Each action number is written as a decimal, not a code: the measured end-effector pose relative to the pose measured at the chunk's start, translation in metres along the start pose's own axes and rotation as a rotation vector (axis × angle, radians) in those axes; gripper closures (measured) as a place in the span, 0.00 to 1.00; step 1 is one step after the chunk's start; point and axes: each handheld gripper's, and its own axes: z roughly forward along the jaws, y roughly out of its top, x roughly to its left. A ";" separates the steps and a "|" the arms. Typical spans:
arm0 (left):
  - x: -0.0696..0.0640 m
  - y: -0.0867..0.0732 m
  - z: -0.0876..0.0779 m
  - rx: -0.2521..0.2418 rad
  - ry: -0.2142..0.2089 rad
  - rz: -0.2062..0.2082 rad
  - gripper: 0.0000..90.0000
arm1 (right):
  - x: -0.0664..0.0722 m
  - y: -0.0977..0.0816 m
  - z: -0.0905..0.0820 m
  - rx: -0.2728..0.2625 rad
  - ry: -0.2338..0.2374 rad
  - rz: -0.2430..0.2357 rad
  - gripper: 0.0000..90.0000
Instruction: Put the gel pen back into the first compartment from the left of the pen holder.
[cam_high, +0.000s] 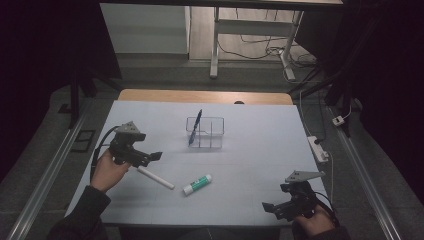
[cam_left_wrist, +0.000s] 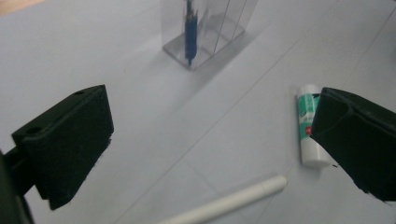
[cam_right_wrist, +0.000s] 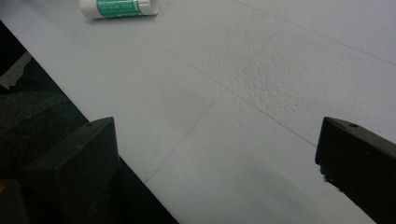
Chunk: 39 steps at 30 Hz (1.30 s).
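In the high view, the counter (cam_high: 260, 165) carries four loose things: one white stick (cam_high: 156, 178), one glue stick (cam_high: 197, 184) with a green label, one clear organiser box (cam_high: 205, 132) and one blue pen (cam_high: 195, 128) standing tilted in the box's left compartment. The left gripper (cam_high: 150, 157) sits at the left middle of the frame, held in a hand (cam_high: 109, 171), with its jaws released and nothing between them. The white stick lies just below and right of those jaws, its upper end close under them; whether it touches them is hard to tell from this height. The glue stick lies right of the white stick, apart from it. The right gripper (cam_high: 272, 209) is at the lower right of the frame, well apart from all four things, jaws spread and empty.

In the left gripper view, the two black jaws stand wide at the left and right edges. The white stick (cam_left_wrist: 229, 202) lies along the bottom centre, between them on the counter. The glue stick (cam_left_wrist: 308, 133) lies at the right, partly behind the right jaw. The box (cam_left_wrist: 208, 32) with the pen (cam_left_wrist: 189, 28) is at the top centre.

In the right gripper view, the jaws stand wide apart over bare counter (cam_right_wrist: 243, 116), and the glue stick (cam_right_wrist: 119, 8) lies at the top left.
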 end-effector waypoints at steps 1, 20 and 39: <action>0.001 -0.003 -0.002 0.008 0.013 -0.015 0.00 | 0.000 0.000 0.000 0.000 0.000 0.000 0.00; -0.002 -0.062 0.000 0.267 0.021 -0.092 0.24 | 0.001 0.000 0.000 -0.001 0.002 -0.009 0.00; 0.012 -0.060 0.029 0.403 0.006 -0.166 0.99 | 0.002 0.001 0.001 0.010 0.000 -0.015 0.00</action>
